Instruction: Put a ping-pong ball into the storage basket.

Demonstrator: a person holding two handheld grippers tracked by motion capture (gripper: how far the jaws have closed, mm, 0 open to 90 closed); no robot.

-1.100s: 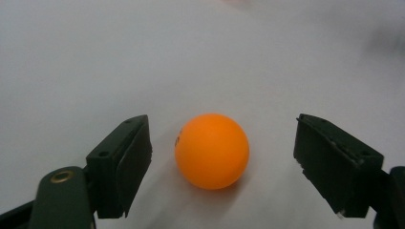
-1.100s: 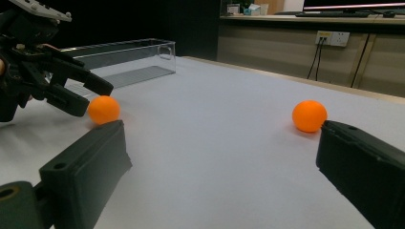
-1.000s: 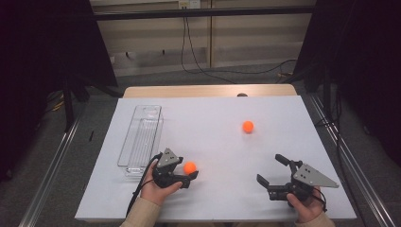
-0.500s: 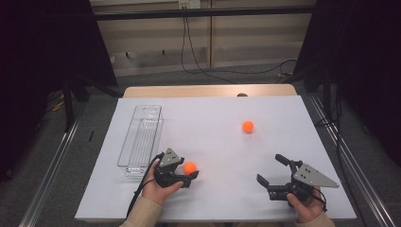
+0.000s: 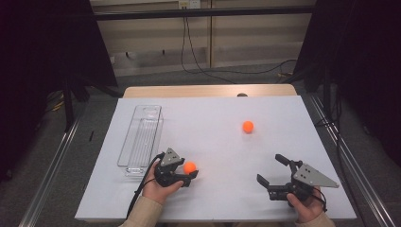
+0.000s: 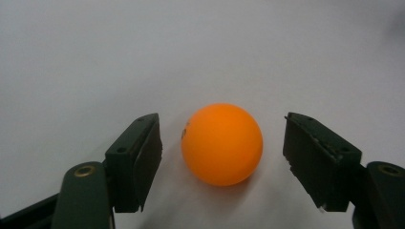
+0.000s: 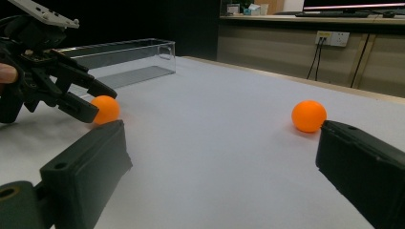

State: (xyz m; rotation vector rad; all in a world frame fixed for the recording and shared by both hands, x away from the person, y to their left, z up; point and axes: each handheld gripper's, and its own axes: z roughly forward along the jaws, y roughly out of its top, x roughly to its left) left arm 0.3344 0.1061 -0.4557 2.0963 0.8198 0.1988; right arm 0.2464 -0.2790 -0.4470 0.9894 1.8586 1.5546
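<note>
Fingers [image 6: 143,162] of the left gripper [image 5: 185,173] (just closing) flank the orange ball [image 6: 222,143] — spread, gaps either side.

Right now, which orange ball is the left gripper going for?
On the white table, find the clear plastic tray at the left. Just off its near end sits the near orange ball, between the closing jaws of the left gripper, pads not yet touching. The far orange ball lies alone.
</note>
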